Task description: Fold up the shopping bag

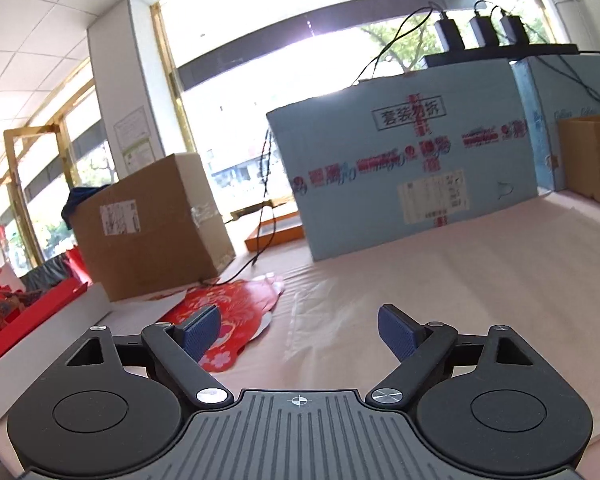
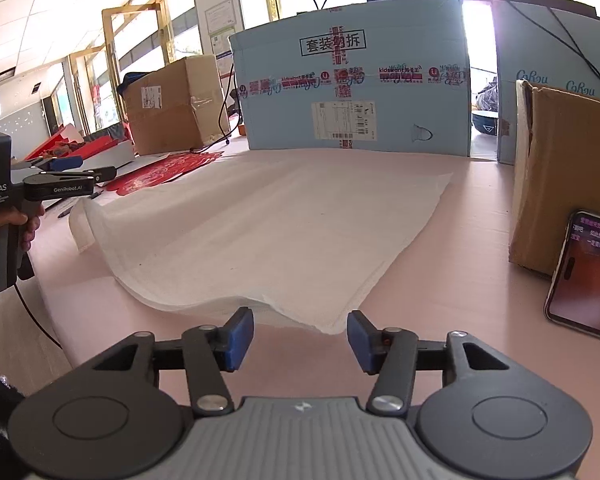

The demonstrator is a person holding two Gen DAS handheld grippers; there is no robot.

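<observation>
The white shopping bag point(image 2: 260, 232) lay flat on the pink table point(image 2: 460, 272), its near edge just ahead of the right gripper point(image 2: 300, 338), whose blue pads point(image 2: 240, 340) stood apart with nothing between them. The left gripper point(image 1: 298, 330) was spread wide and empty above the table near a red paper cutout point(image 1: 228, 312). A phone point(image 2: 588, 276) leaned against a brown carton point(image 2: 568, 176) at right.

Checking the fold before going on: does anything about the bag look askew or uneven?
Yes. The white shopping bag lies skewed on the pink table; its near edge rides up in a wave instead of lying flat.
</observation>
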